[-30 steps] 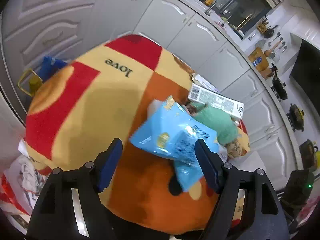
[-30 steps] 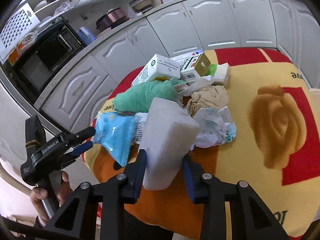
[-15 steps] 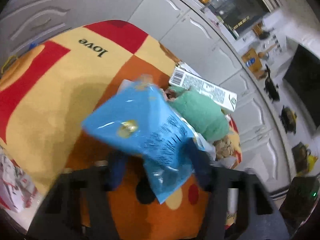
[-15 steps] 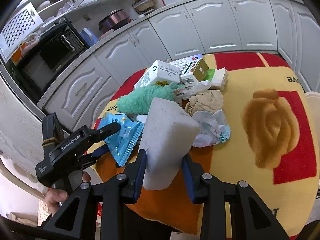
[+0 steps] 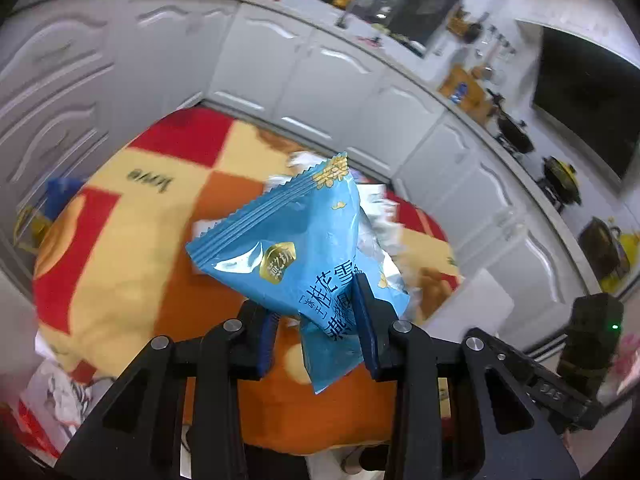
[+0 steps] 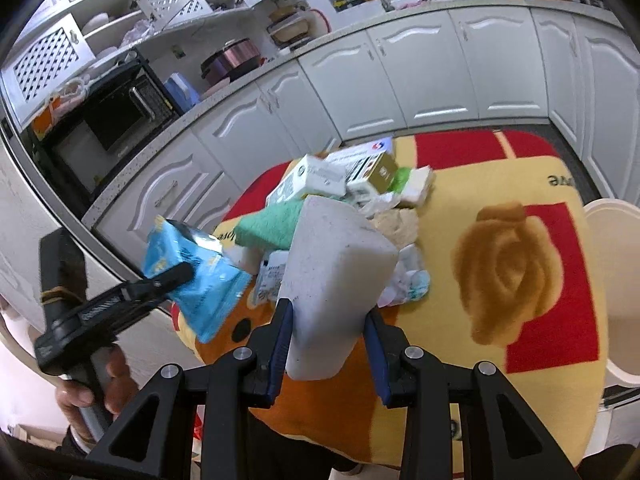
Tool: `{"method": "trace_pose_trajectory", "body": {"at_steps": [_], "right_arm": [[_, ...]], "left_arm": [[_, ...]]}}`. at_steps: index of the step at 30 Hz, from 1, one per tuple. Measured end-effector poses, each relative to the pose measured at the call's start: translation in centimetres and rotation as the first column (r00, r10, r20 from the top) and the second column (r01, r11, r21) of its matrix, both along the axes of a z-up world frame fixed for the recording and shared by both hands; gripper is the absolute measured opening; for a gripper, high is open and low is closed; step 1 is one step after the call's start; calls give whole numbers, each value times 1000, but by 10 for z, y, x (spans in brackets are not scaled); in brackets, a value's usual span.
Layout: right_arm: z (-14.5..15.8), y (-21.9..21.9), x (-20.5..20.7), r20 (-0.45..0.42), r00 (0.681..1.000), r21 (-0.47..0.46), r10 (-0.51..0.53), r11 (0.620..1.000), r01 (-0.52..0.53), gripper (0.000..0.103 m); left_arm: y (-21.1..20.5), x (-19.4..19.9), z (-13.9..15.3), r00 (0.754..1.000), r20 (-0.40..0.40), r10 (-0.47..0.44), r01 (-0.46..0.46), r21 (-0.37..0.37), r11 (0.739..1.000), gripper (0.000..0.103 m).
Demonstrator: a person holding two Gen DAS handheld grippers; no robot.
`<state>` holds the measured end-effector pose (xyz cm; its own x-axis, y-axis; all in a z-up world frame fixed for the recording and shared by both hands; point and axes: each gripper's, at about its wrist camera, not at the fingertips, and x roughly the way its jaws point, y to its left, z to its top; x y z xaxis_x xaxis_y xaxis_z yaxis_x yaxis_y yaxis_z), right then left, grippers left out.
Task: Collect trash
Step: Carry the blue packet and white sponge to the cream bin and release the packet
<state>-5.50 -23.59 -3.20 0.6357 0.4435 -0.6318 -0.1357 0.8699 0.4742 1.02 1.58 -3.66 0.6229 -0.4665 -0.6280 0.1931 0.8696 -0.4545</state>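
A blue wrapper (image 5: pixel 296 256) is pinched in the L gripper (image 5: pixel 316 320) and held up off the tablecloth (image 5: pixel 132 240), long axis tilted up-left, its lower end hanging between the jaws. A grey foam block (image 6: pixel 336 280) is clamped upright in the R gripper (image 6: pixel 326 344). The white bin (image 6: pixel 616 292) lies at the far R edge, nearer the R gripper, so that load is judged likeliest to be dropped first; remaining trash pile (image 6: pixel 360 196) sits mid-table beyond both.

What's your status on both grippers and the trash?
Left gripper shut on blue snack wrapper, lifted. Right gripper shut on white foam block. Trash pile remains.
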Motion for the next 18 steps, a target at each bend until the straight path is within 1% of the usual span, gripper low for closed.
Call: {"method": "trace_pose_trajectory", "body": {"at_steps": [3, 8, 13, 14, 16, 18], "right_arm": [[6, -16, -6, 17, 999, -17, -41, 999, 42, 34], [11, -70, -21, 31, 986, -24, -166, 986, 167, 34], [10, -140, -39, 21, 950, -18, -310, 950, 310, 34], [10, -149, -42, 23, 941, -32, -337, 941, 338, 34], [11, -165, -50, 55, 918, -125, -392, 910, 396, 34], [8, -176, -55, 64, 907, -168, -416, 891, 421, 34]], "left_arm": [[-26, 5, 11, 998, 15, -62, 62, 6, 998, 32], [-85, 13, 22, 982, 26, -185, 185, 9, 983, 32], [-153, 25, 20, 953, 15, -302, 302, 31, 953, 32], [-164, 27, 20, 948, 15, -319, 318, 34, 947, 32], [-190, 30, 17, 936, 7, -352, 352, 43, 935, 32], [-212, 34, 15, 923, -3, -385, 385, 44, 922, 32]]}}
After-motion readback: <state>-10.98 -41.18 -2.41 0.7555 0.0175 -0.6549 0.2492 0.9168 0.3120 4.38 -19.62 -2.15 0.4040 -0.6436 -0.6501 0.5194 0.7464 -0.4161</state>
